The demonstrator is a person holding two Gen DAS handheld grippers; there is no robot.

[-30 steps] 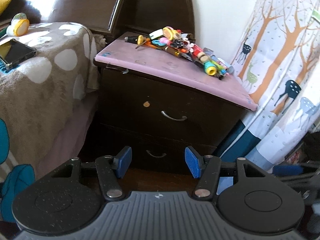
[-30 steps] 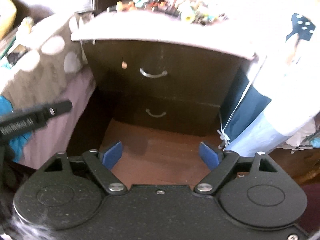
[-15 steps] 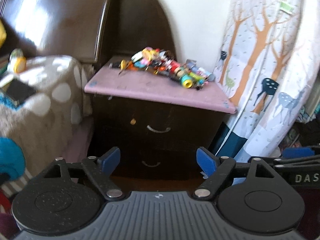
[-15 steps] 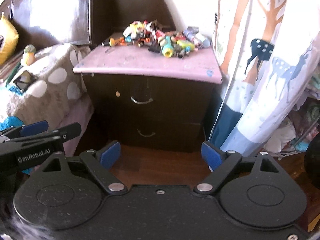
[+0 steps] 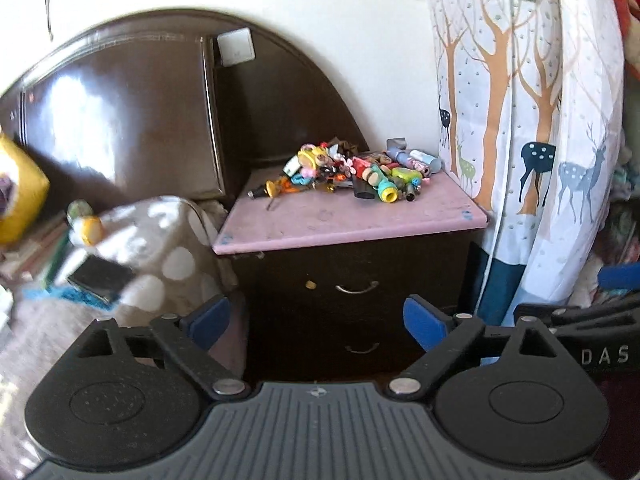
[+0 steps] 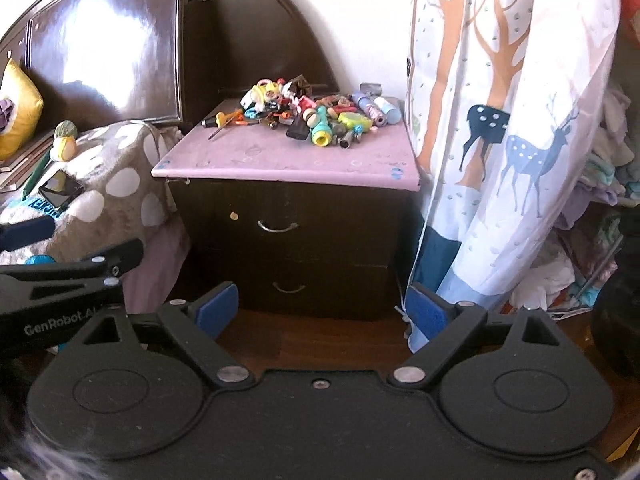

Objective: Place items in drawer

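A pile of small colourful items (image 5: 348, 174) (image 6: 312, 114) lies at the back of a pink-topped dark nightstand (image 5: 352, 220) (image 6: 288, 160). It has two shut drawers, the upper drawer (image 5: 356, 289) (image 6: 278, 226) and the lower drawer (image 5: 362, 348) (image 6: 289, 289), each with a curved metal handle. My left gripper (image 5: 316, 322) is open and empty, well back from the nightstand. My right gripper (image 6: 320, 312) is open and empty, also well back, low in front of the lower drawer. The left gripper's side shows at the left of the right wrist view (image 6: 60, 280).
A bed with a spotted brown blanket (image 5: 152, 248) (image 6: 112, 176) stands left of the nightstand, with a phone (image 6: 60, 194) on it. A dark headboard (image 6: 112, 48) is behind. A deer-print curtain (image 5: 532, 140) (image 6: 500, 120) hangs to the right. Wooden floor (image 6: 312, 340) lies in front.
Both grippers have pulled back and tilted up from the nightstand, so it looks smaller and the headboard and wall show. The left jaws have opened wider.
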